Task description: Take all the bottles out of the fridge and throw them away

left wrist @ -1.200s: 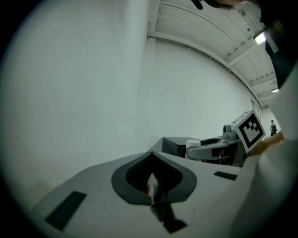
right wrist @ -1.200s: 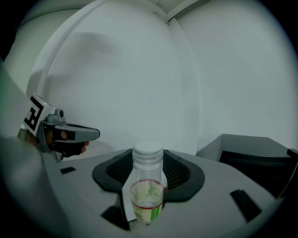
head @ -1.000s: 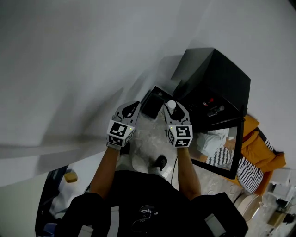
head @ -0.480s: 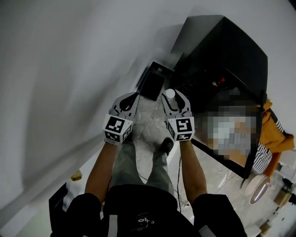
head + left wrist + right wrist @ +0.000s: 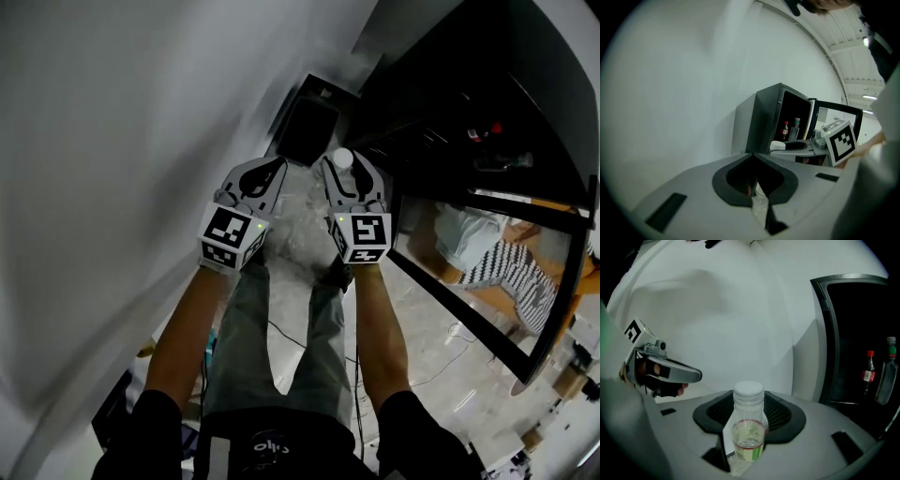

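Right now the clear bottle (image 5: pixel 748 427) is sitting pinched in the right hand-held gripper (image 5: pixel 345 173), holding a little liquid. The left hand-held gripper (image 5: pixel 753 157) is pressing its jaws together on nothing. A red-capped bottle (image 5: pixel 868 369) and a tall bottle (image 5: pixel 887 376) are standing inside the open fridge (image 5: pixel 826 333).

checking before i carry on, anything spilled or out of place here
Nothing stands out: the capped bottle sits upright in the right claw, no spill shows, and two bottles stand upright in the open fridge.
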Demonstrator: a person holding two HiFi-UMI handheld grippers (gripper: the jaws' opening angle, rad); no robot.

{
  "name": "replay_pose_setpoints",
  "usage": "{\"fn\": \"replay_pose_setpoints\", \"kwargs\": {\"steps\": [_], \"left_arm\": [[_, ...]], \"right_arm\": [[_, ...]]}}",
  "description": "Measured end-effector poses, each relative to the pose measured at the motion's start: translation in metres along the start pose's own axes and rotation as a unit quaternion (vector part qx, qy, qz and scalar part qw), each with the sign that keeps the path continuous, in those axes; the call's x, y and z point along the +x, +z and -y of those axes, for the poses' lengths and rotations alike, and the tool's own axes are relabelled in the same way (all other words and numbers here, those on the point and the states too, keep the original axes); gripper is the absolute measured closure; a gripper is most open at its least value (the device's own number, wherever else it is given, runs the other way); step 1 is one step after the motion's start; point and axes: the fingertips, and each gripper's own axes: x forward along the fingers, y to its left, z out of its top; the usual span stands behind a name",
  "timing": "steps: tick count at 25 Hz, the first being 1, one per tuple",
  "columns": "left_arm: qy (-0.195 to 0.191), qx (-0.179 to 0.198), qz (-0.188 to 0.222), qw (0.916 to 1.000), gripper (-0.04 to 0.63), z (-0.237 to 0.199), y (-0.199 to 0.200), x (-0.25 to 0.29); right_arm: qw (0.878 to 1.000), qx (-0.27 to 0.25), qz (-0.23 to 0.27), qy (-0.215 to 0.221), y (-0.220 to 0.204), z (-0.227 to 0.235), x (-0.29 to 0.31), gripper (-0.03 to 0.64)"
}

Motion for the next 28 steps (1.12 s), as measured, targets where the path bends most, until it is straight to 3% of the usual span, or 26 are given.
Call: {"fn": "replay_pose_setpoints", "kwargs": {"steps": [6, 15, 28], "left_arm": [[-0.016, -0.015, -0.017, 0.9996, 0.595, -0.012, -0.055, 0.033], [-0.03, -0.018, -0.026, 0.999, 0.595, -0.017, -0.101, 0.062], [-0.018, -0.034, -0.039, 0.9985, 0.595, -0.059, -0.116, 0.083]], "right_arm": [[1.0, 0.015, -0.001, -0.01, -0.056, 0.01, 0.033, 0.414], [1.0, 0.008, -0.017, -0.008, -0.117, 0.012, 0.059, 0.414], [0.998, 0.006, -0.054, -0.01, -0.155, 0.035, 0.142, 0.414]]}}
